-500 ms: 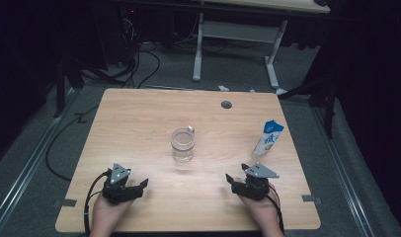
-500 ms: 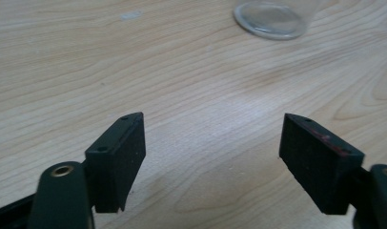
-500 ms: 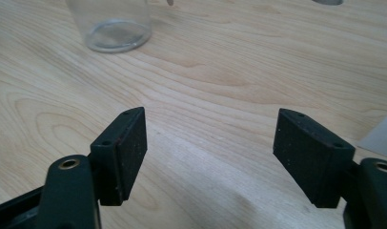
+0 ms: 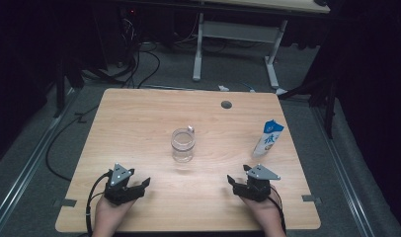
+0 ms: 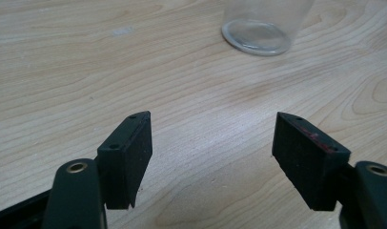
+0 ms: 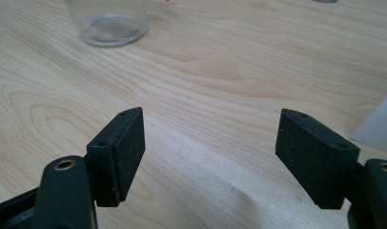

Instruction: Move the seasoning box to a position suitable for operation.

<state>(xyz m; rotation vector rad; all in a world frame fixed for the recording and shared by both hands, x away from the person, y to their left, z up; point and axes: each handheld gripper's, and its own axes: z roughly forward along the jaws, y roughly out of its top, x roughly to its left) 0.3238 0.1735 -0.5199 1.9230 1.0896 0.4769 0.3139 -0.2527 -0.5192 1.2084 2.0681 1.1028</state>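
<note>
A clear glass cup [image 4: 182, 144] stands upright near the middle of the wooden table [image 4: 139, 123]. A small blue and white carton [image 4: 268, 138] stands upright at the right side. My left gripper [image 4: 138, 186] rests near the front left edge, open, with bare wood between its jaws. My right gripper [image 4: 236, 184] rests near the front right edge, open and holding nothing. In the left gripper view the cup's base [image 5: 257, 34] lies ahead and to the right of the left gripper [image 5: 211, 143]. In the right gripper view the cup's base [image 6: 113, 28] lies ahead and to the left of the right gripper [image 6: 210, 143].
A round cable hole [image 4: 226, 104] sits near the table's far edge. Beyond the table stand a white desk frame [image 4: 235, 39] and loose cables [image 4: 134, 64] on the floor. A pale corner of the carton [image 6: 380, 126] shows at the right edge of the right gripper view.
</note>
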